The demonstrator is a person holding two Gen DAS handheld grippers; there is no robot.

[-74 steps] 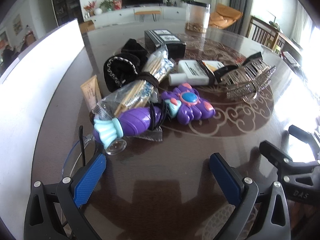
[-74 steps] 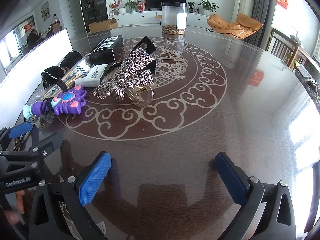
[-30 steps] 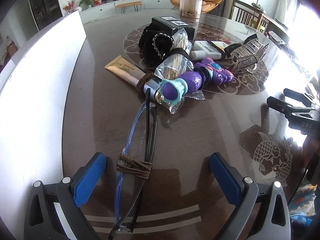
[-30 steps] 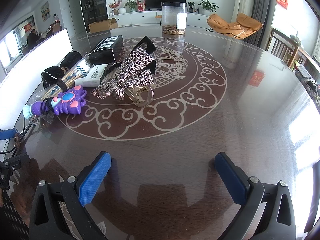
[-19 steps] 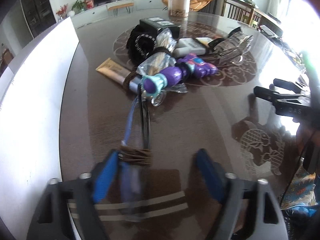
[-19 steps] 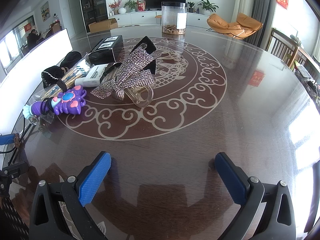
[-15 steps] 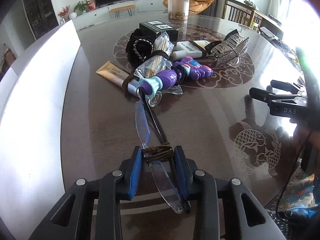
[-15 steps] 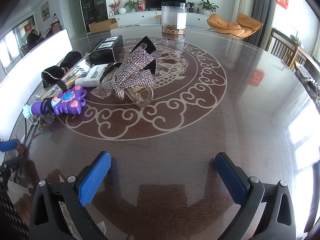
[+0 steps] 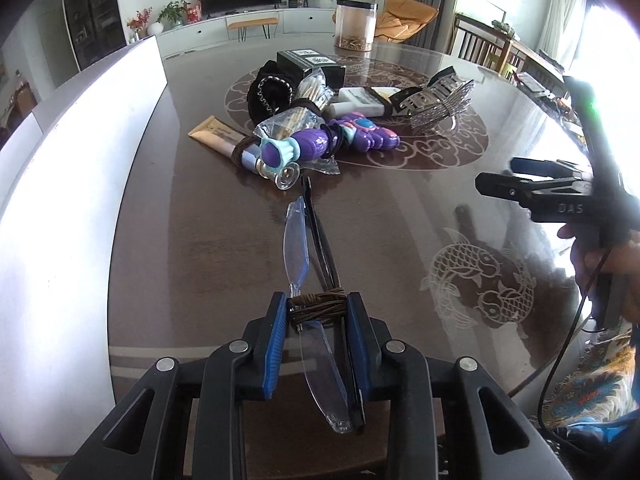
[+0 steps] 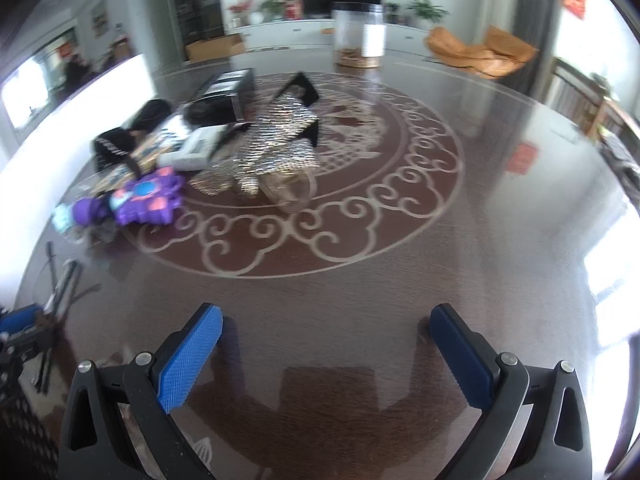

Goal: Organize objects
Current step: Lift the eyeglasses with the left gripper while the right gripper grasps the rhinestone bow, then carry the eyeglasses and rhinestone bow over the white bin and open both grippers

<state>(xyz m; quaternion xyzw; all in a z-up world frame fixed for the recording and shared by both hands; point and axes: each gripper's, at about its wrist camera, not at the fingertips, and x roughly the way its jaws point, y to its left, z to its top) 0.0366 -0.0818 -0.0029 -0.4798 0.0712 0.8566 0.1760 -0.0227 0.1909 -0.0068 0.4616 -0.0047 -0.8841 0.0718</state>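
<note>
1. The left gripper (image 9: 316,322) has black arms and blue ribbed pads. Its fingers are pressed in tight on a bundle of thin glasses (image 9: 310,264), right on the brown cord (image 9: 318,307) wound around the middle.
2. The bundle has one clear bluish plastic pair and one thin black pair. They are long, flat and smooth. They stick out past the pads toward the pile and back toward the camera. I cannot tell if the far tips touch the table.
3. The big round dark brown table (image 9: 192,216) is shiny like glass. It has pale swirl patterns and two pale fish (image 9: 486,276) drawn on it.
4. The pile sits well ahead of the glasses. A purple plastic toy wand with a teal frilly end (image 9: 304,148) lies in front, touching a small clear glass jar (image 9: 286,174) and a crinkly clear bag of wooden sticks (image 9: 304,110).
5. Beside them lie a tan squeeze tube (image 9: 218,136), a fuzzy black pouch (image 9: 270,90), a white bottle (image 9: 358,102) and a sparkly silver hair clip (image 9: 442,104). A black box (image 9: 310,62) and a tall clear jar with a black lid (image 9: 356,26) stand behind.
6. A white board (image 9: 60,184) stands along the table's left side.
7. The right gripper (image 10: 326,346) hangs over bare table, well apart from the pile. Its blue bumpy pads (image 10: 190,356) are spread wide, with nothing between them. That view is blurry.
</note>
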